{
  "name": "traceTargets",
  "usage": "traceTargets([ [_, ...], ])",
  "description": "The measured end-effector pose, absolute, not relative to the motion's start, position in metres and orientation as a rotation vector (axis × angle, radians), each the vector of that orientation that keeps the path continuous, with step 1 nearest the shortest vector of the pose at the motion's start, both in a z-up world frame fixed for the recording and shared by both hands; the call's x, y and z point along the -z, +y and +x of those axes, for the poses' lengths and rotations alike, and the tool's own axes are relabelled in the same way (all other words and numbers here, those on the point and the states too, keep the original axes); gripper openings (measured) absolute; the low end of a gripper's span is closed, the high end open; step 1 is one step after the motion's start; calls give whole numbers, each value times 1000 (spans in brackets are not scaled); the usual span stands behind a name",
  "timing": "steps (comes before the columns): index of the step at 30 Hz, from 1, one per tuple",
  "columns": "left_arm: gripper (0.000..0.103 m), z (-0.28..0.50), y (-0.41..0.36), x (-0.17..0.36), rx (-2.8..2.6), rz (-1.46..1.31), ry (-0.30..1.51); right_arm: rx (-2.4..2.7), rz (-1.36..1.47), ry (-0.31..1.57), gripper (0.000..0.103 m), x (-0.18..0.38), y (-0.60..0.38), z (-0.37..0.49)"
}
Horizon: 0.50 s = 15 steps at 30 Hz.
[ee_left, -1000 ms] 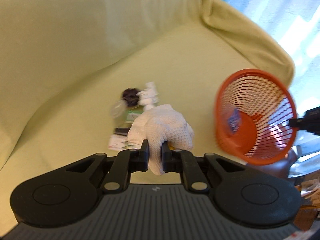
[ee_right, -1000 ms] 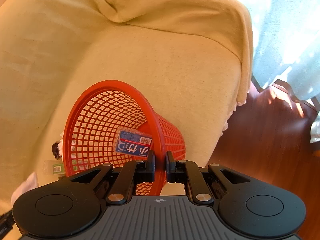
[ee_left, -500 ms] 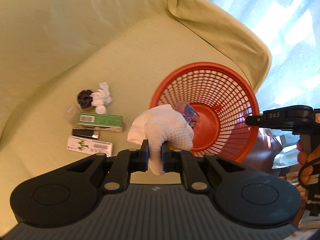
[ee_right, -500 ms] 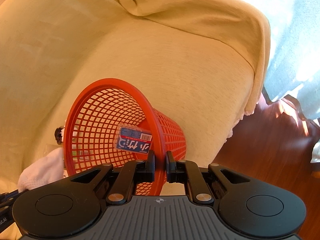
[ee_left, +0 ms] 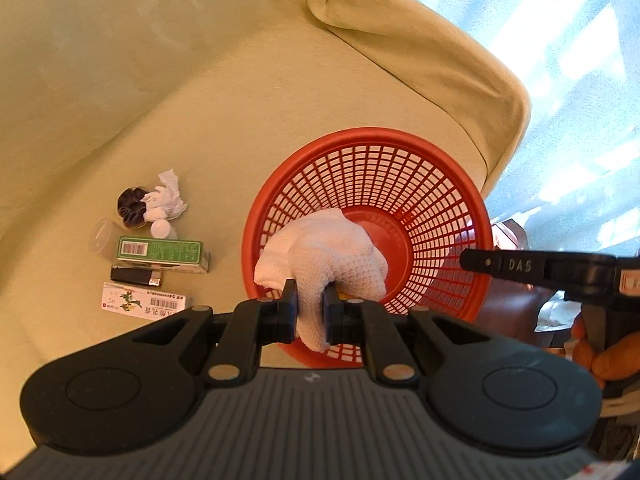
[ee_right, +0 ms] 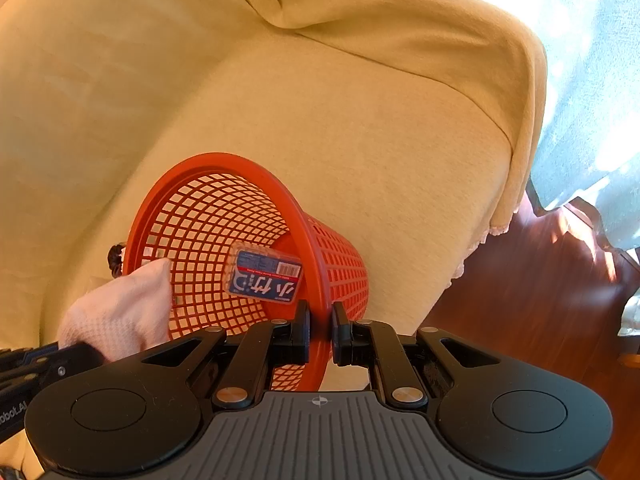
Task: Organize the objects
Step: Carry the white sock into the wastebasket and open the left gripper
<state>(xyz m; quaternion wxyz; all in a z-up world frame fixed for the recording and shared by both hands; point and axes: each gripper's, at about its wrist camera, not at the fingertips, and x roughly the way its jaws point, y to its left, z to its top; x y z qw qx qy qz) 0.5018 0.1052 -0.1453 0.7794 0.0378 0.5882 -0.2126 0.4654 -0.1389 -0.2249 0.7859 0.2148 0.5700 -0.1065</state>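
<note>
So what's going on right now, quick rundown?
Left gripper shut on white cloth, at basket mouth. Right gripper shut on orange basket rim, tilted. Nothing blocking.

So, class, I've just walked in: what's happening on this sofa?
A person is tidying with two handheld claws. The right claw is shut on the rim of the tilted orange basket, which already holds a blue packet. The left claw holds a white cloth at the basket's mouth. Boxes and crumpled paper lie on the sofa.
</note>
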Motion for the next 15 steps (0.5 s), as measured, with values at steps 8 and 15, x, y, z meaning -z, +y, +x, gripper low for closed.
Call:
traceTargets([
  [8, 30, 508, 89, 142, 477, 73, 1245, 223, 451, 1228, 6, 226, -137, 466],
  [15, 34, 505, 100, 143, 451, 69, 1220, 248, 451, 1235, 7, 228, -143, 468],
])
